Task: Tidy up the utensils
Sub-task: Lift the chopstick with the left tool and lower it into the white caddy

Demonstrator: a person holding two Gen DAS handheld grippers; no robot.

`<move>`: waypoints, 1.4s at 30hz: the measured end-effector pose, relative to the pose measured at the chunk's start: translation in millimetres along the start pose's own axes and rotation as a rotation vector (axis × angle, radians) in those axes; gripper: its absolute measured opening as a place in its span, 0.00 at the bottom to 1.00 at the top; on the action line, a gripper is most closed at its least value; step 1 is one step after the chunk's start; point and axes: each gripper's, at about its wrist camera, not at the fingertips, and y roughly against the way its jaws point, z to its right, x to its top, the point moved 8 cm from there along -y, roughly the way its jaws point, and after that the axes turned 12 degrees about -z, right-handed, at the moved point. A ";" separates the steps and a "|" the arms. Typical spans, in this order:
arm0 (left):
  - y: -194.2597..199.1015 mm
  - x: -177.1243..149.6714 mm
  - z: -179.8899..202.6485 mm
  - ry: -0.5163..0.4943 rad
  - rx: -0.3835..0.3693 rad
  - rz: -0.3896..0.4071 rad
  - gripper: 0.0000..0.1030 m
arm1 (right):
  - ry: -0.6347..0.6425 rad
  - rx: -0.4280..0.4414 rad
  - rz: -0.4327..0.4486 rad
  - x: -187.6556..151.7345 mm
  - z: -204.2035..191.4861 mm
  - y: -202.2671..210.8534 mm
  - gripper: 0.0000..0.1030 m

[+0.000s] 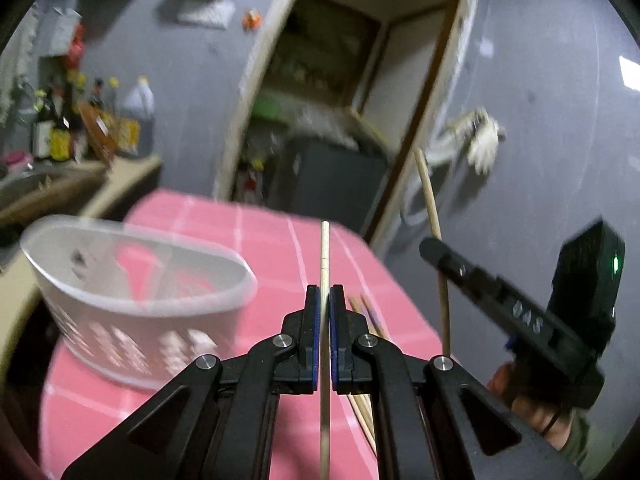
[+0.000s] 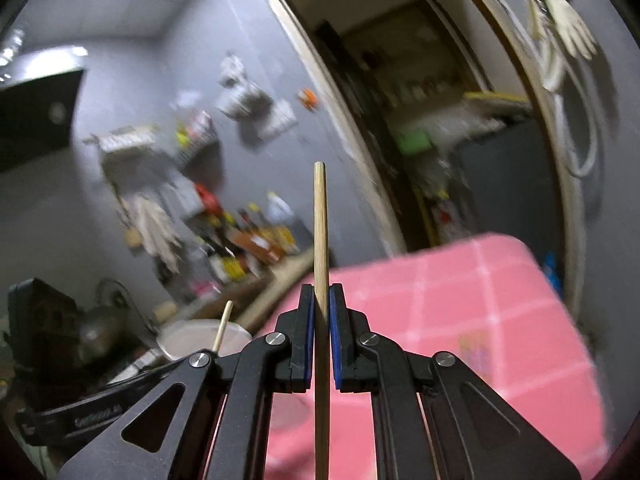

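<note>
The left wrist view is taken from just behind the left gripper, looking forward along its fingers and slightly down over the pink checked tablecloth, with the white perforated basket near on its left. The right wrist view is aimed along the right gripper, tilted more upward at the grey wall. The doorway, tablecloth, hanging gloves, countertop bottles and each opposite gripper are shared by both views.
</note>
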 end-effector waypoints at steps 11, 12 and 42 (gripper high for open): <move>74.3 91.1 -117.1 0.128 0.204 0.309 0.02 | 0.069 0.172 0.257 65.4 -87.3 -50.5 0.05; 77.6 94.5 -129.5 0.144 0.217 0.329 0.02 | 0.079 0.173 0.271 67.8 -91.7 -53.5 0.05; 33.3 45.2 -163.6 0.126 0.323 0.323 0.03 | 0.216 0.006 0.097 1.1 -77.8 -104.4 0.05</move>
